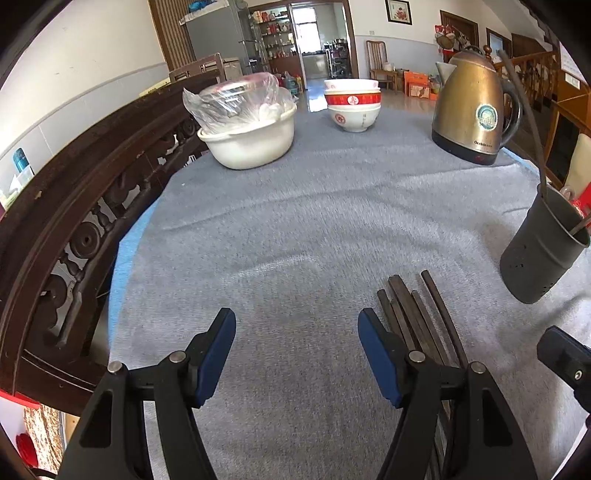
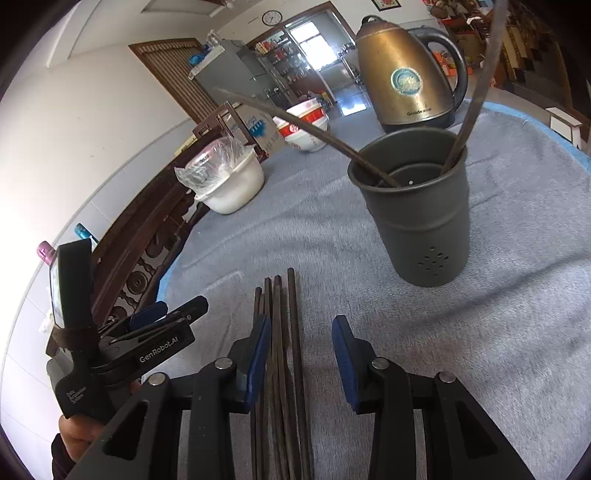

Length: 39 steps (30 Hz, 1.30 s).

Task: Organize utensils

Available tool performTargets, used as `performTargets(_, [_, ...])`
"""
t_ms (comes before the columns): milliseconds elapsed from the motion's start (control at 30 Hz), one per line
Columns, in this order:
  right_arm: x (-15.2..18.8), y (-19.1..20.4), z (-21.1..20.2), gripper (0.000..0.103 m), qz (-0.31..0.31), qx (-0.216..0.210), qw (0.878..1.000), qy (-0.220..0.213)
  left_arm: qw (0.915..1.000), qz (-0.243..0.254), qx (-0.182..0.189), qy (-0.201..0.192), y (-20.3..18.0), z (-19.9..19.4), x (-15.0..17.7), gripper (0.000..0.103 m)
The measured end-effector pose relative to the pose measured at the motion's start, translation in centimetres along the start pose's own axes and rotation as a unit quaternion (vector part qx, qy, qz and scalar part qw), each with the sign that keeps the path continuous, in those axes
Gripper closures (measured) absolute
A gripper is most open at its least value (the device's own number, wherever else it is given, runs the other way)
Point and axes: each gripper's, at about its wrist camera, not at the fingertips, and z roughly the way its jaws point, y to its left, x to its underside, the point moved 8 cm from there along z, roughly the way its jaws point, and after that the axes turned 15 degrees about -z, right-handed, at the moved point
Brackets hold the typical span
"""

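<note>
Chopsticks, dark slender wooden ones, lie bundled on the grey-clothed desk near the dark grey perforated metal holder, which already contains two. The right gripper straddles them, jaws spread. The left gripper hovers beside, jaws spread.

White walls with grey band low down. Dark carved wood rail along left side of table. Grey cloth over table, blue edge showing. Brown slatted door on far wall, grey cupboard next to it. Open doorway at back, bright window past it, shelves of small things beside it. Shiny floor catches light. Round clock above doorway. Wooden chair by far wall. Framed picture up high. Wooden stair rail on right.
</note>
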Motion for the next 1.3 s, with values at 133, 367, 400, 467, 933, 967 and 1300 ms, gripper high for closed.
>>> performTargets(133, [-0.3,0.1,2.1,0.065,-0.010,0.004,1.000,0.025,0.9998,-0.001,0.006,0.018,-0.2,1.2,0.1,0.034])
performTargets(367, [-0.8,0.2,6.4,0.065,-0.018,0.004,0.997,0.079,0.9948,-0.031,0.043,0.087,0.1,3.9,0.2,0.034])
performTargets(400, [-0.8,0.3,6.9,0.068,-0.020,0.004,0.996,0.084,0.9936,-0.036,0.048,0.096,0.1,4.2,0.1,0.034])
performTargets(467, [-0.8,0.5,8.0,0.073,-0.030,0.010,0.995,0.098,0.9915,-0.045,0.053,0.110,0.2,4.8,0.1,0.034])
performTargets(933, [0.1,-0.5,10.0,0.092,-0.075,0.077,0.985,0.137,0.9723,-0.061,0.122,0.190,-1.9,6.4,0.5,0.035])
performTargets(967, [0.2,-0.6,9.9,0.092,-0.076,0.078,0.985,0.137,0.9717,-0.060,0.124,0.192,-2.2,6.4,0.6,0.035])
performTargets(1300, [0.7,-1.0,9.4,0.092,-0.076,0.067,0.986,0.131,0.9770,-0.011,0.112,0.181,-3.5,6.9,0.7,0.050])
